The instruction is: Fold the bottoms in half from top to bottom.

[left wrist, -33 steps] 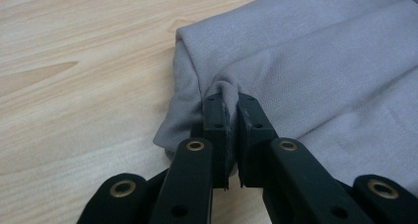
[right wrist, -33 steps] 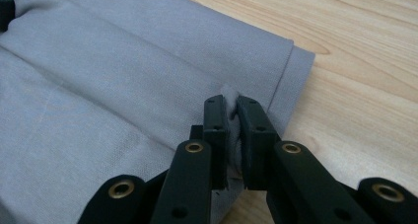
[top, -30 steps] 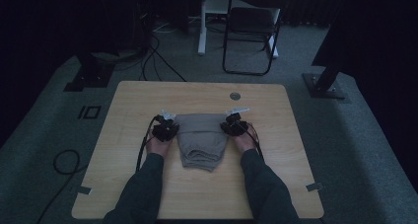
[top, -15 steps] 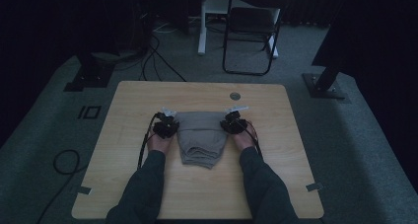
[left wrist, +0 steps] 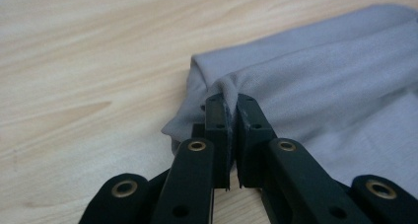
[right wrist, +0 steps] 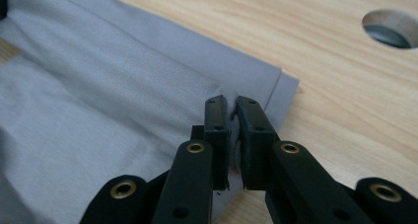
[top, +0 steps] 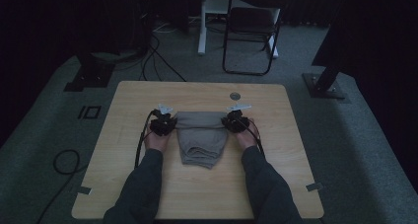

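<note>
A folded grey cloth (top: 199, 137) lies in the middle of the wooden table (top: 128, 105). My left gripper (top: 166, 121) is at the cloth's far left corner, my right gripper (top: 232, 119) at its far right corner. In the left gripper view the black jaws of the left gripper (left wrist: 231, 101) are shut on a pinched fold of the grey cloth (left wrist: 320, 71). In the right gripper view the right gripper (right wrist: 230, 105) is shut on the cloth (right wrist: 98, 86) near its hemmed corner. The near end of the cloth is bunched in folds.
A round hole (top: 234, 95) sits in the table beyond the right gripper, also seen as the hole (right wrist: 389, 29) in the right gripper view. A folding chair (top: 251, 31) and stand bases (top: 325, 83) are on the floor beyond the table. Cables (top: 64, 160) trail at the left.
</note>
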